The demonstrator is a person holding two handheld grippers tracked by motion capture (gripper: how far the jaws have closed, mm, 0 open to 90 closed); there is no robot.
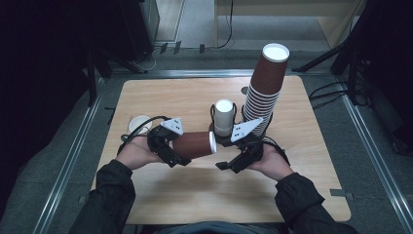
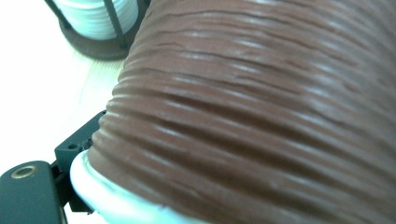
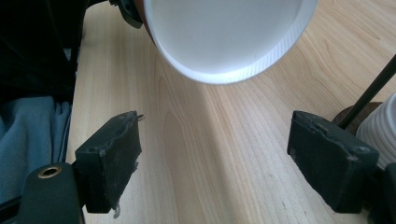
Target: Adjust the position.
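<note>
On the wooden bench [image 1: 195, 195] the left tongs [image 1: 176, 152] grip a brown ribbed paper cup [image 1: 193, 145], which lies on its side above the board with its white bottom facing the right tongs [image 1: 228, 165]. In the left gripper view the cup's ridged brown wall [image 2: 261, 107] is very close to the camera, and one black jaw shows pressed against the rolled white rim at the lower left (the other jaw is hidden behind the cup).

The right tongs stand open with nothing between them. In the right gripper view their two black pads are well apart over bare wood, and the cup's white bottom [image 3: 224, 32] hangs just beyond them, not touching either pad.

Just behind the two tongs stands a dark wire holder [image 1: 216, 138] with a column of white cups [image 1: 224, 117] in it. The same holder shows at the top left of the left gripper view [image 2: 100, 46]. Beside it, to the right, a tall stack of brown cups [image 1: 265, 87] leans slightly and is topped in white. A single white cup [image 1: 139, 124] sits on the bench near the person's left hand [image 1: 136, 155]. The right hand [image 1: 270, 163] holds its gripper low above the bench.
</note>
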